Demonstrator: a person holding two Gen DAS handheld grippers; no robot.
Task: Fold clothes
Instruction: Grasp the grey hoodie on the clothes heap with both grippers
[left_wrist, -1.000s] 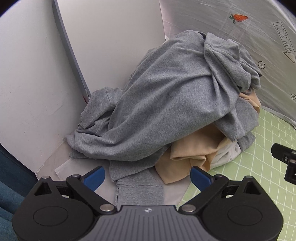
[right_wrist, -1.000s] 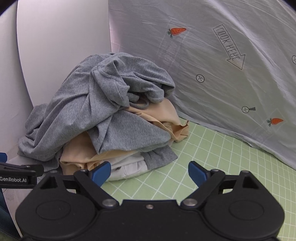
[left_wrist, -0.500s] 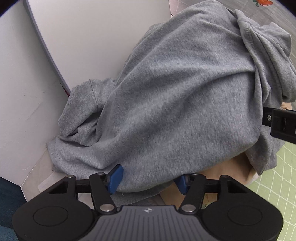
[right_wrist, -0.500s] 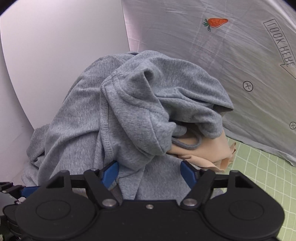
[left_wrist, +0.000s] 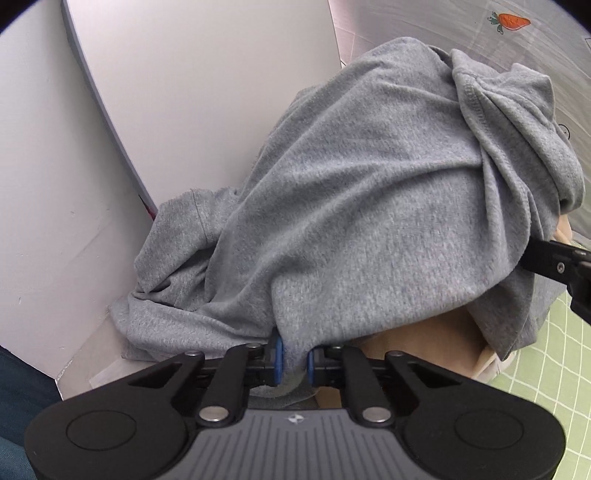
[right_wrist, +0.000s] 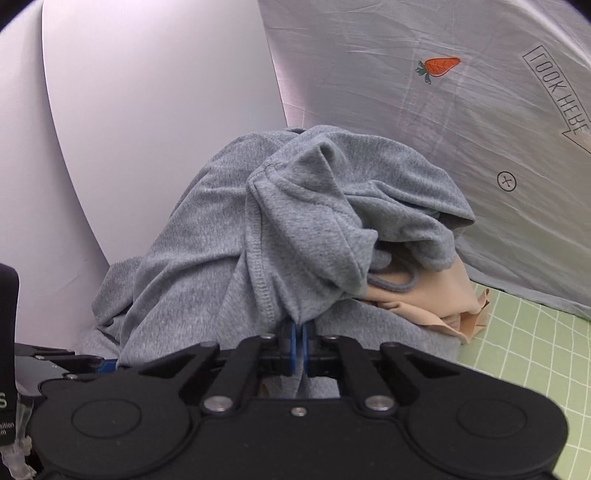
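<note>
Grey garment (left_wrist: 369, 221): soft fleecy knit with a stitched hem ridge, heaped in a rounded mound at the far left corner of the mat, against the white panel.
Left gripper (left_wrist: 291, 356): blue pads drawn close together, pinching a fold at the near lower edge of the grey garment.
Right gripper (right_wrist: 297, 345): blue pads nearly touching, clamped on a bunched fold of the same garment, just below the seam.
Beige garment (right_wrist: 424, 295): smooth, thin cloth under the grey one, showing only at the right side; a grey drawcord loops across it.
Mat (right_wrist: 517, 350): pale green with a white grid, near right.
Backdrop (right_wrist: 406, 110): wrinkled grey sheet printed with a carrot and an arrow.
Hidden: most of the pile beneath the grey cloth; each gripper's body blocks the near foreground.
</note>
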